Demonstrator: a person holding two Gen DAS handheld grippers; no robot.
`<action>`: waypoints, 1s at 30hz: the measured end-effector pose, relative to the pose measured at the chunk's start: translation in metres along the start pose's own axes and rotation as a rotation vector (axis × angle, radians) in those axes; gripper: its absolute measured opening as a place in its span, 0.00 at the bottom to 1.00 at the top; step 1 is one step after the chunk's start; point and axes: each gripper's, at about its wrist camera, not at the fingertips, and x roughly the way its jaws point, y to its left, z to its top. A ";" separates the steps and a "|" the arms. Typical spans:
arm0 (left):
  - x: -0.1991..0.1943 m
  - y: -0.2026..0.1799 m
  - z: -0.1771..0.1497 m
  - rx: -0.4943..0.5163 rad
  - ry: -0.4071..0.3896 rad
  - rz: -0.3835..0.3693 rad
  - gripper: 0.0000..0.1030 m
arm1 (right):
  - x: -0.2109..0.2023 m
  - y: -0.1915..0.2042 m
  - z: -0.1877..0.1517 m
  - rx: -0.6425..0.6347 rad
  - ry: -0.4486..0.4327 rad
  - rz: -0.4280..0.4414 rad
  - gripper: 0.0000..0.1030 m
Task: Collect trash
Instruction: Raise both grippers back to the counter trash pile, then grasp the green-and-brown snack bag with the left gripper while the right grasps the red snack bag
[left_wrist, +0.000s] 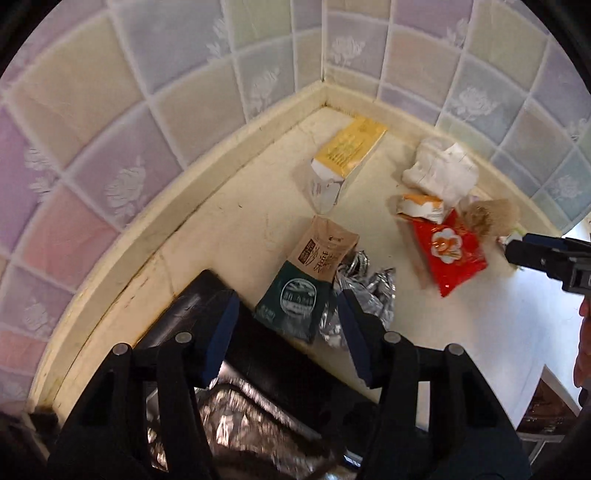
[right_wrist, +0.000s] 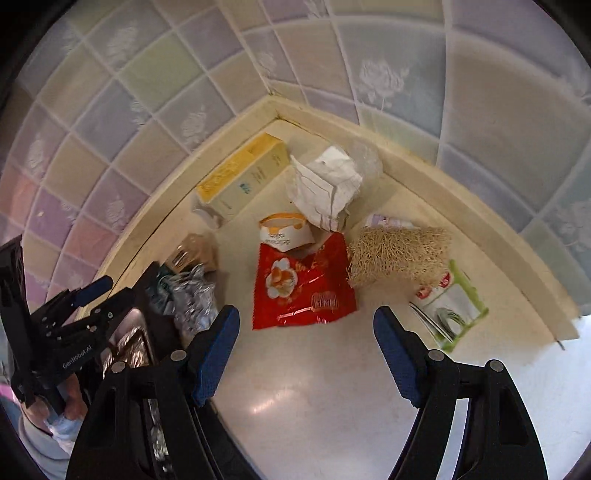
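Trash: glossy red foil snack packet (right_wrist: 303, 288) lies flat on the cream countertop (right_wrist: 314, 398), amid other litter in the tiled corner.
Right gripper (right_wrist: 306, 350): spread wide, empty, just short of the packet.
Left gripper (left_wrist: 288, 332): wide, empty, over the black foil-lined bin (left_wrist: 258, 398).
Advice: pinch a raised edge; flat foil likely slips.
Neighbour: orange-and-white paper cup (right_wrist: 284, 230) touches the packet's far end.

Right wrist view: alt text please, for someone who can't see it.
Open right gripper hovers over a cream countertop, facing a red snack bag. Behind lie a yellow carton, crumpled white paper and a loofah.
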 end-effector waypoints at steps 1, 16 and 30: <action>0.007 -0.001 0.000 0.010 0.006 -0.003 0.52 | 0.008 -0.002 0.003 0.007 0.005 0.003 0.75; 0.043 -0.014 -0.003 0.136 0.053 -0.033 0.53 | 0.083 -0.002 0.004 0.015 0.091 0.014 0.75; 0.063 0.009 -0.004 0.064 0.119 -0.015 0.53 | 0.085 0.008 0.000 -0.063 0.068 -0.006 0.43</action>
